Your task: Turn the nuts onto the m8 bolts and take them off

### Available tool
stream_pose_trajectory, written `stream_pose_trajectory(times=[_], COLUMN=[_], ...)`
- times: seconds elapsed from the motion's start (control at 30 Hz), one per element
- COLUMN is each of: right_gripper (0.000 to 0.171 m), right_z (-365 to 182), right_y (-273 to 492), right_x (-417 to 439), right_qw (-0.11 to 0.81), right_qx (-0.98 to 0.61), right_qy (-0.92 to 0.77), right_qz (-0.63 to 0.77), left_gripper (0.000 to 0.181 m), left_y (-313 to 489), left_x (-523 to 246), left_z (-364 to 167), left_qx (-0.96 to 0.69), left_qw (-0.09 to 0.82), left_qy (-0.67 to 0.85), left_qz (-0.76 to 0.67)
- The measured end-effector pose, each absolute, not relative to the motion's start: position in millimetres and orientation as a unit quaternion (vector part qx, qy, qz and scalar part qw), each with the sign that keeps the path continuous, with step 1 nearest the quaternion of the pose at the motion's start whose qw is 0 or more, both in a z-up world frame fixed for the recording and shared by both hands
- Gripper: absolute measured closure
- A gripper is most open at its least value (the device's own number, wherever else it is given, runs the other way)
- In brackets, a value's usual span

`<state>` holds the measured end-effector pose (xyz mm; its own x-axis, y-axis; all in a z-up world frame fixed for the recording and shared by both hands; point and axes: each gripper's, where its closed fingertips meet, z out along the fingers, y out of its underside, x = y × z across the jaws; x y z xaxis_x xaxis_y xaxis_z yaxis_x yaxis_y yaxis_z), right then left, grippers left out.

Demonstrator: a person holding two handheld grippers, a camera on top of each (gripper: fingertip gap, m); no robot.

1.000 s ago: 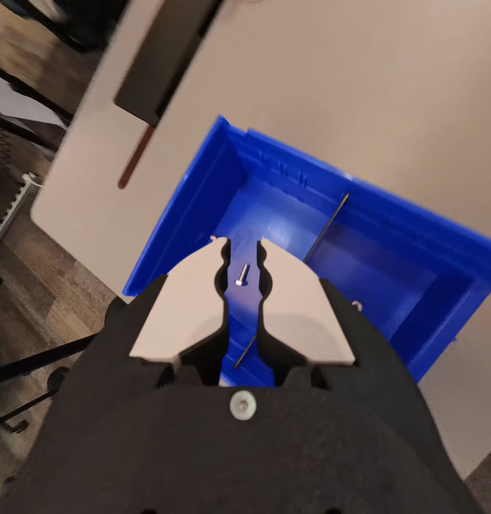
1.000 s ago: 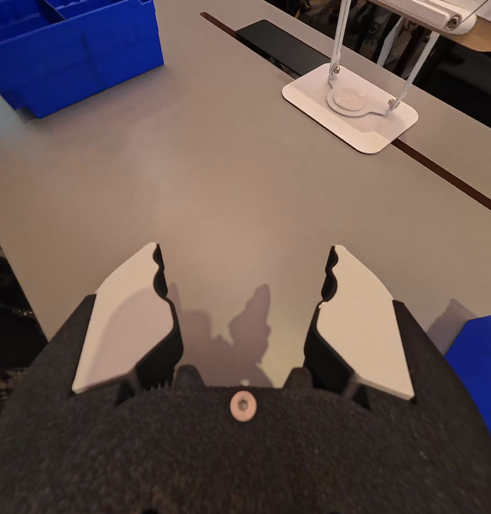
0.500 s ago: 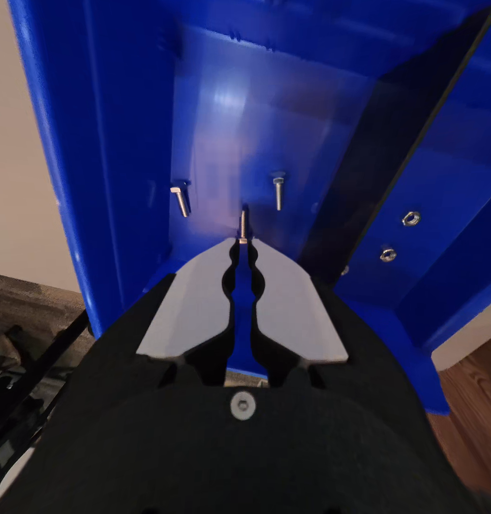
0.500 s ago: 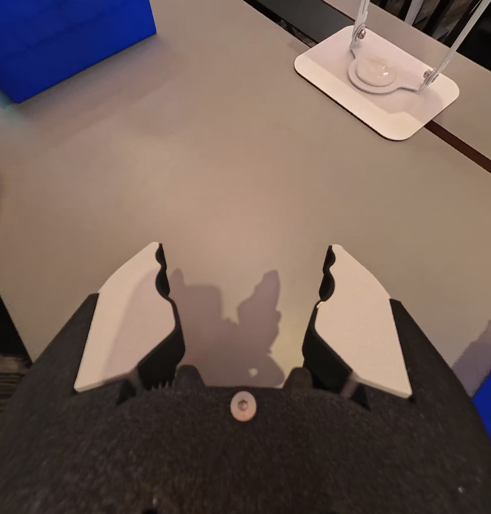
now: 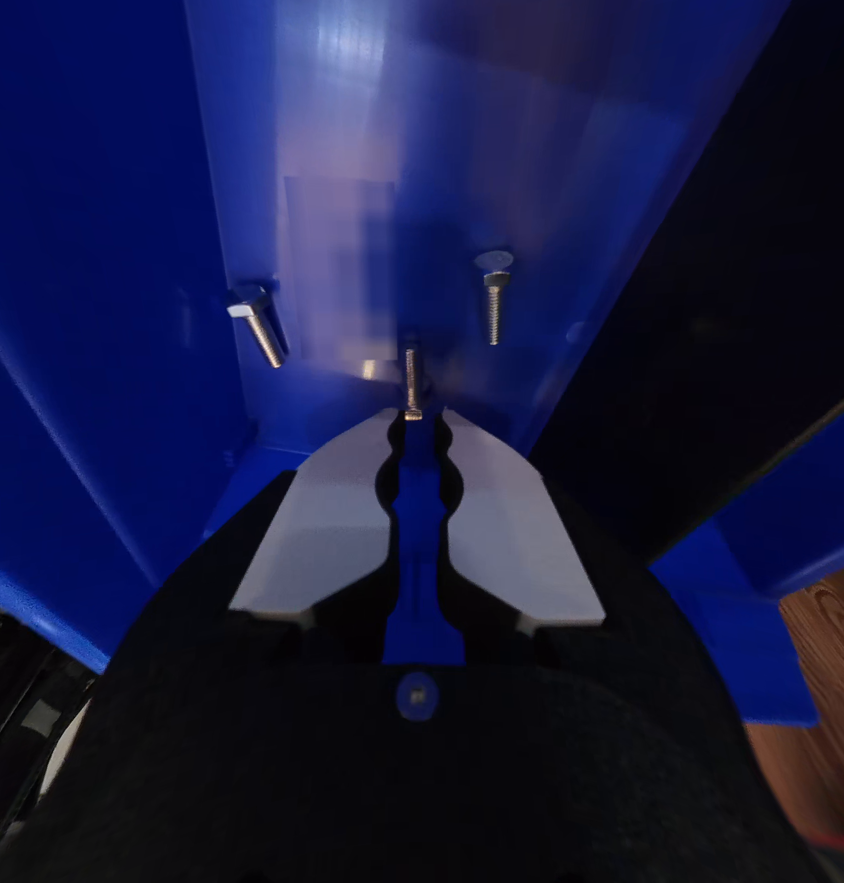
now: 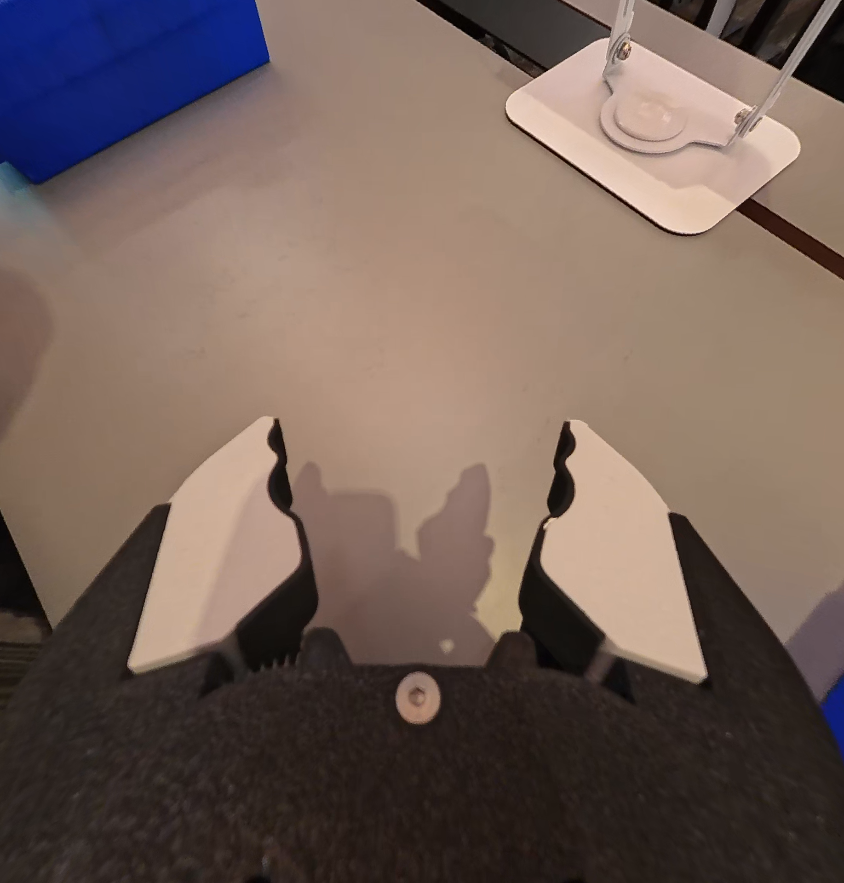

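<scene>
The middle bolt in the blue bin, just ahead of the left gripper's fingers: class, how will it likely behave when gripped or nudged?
The middle bolt is thin bare metal, so probably rigid and dense for its size. Its round threaded shank may roll or skid on the blue bin and its glossy floor. The left gripper has scalloped fingers, which should help seat it.

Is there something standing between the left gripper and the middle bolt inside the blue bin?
Nothing visible does. The left gripper is inside the blue plastic bin, its narrowly parted jaws right at the head of the middle silver hex bolt. The two other silver bolts lie off to either side.
</scene>
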<state>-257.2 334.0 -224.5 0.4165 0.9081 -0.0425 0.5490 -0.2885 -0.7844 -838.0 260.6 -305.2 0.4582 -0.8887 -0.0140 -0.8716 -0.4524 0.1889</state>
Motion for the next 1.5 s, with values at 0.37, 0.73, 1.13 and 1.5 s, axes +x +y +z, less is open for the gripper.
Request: stream_pose_trajectory(times=[0.37, 0.73, 1.13, 1.5], right_gripper=[0.066, 0.073, 0.076, 0.080], right_z=[-220.1, -217.7, -213.0, -222.6], right_y=[331.2, 326.9, 307.6, 280.5], right_x=[-250.0, -245.5, -229.5, -202.5], right_qw=[0.361, 0.361, 0.371, 0.365], right_qx=[-0.762, -0.762, -0.756, -0.756], right_qy=[-0.475, -0.471, -0.463, -0.455], right_qz=[0.252, 0.258, 0.277, 0.297], left_gripper=[0.162, 0.166, 0.166, 0.167], left_y=[260.8, 256.6, 278.6, 287.1], left_x=[-844.7, -849.6, -827.2, -719.1], left_z=[-315.6, -322.7, -256.6, -180.0], left_qx=[0.857, 0.861, 0.883, 0.863], left_qw=[0.106, 0.142, 0.025, -0.071], left_qy=[-0.500, -0.483, -0.455, -0.488], left_qz=[-0.064, -0.074, -0.113, -0.115])
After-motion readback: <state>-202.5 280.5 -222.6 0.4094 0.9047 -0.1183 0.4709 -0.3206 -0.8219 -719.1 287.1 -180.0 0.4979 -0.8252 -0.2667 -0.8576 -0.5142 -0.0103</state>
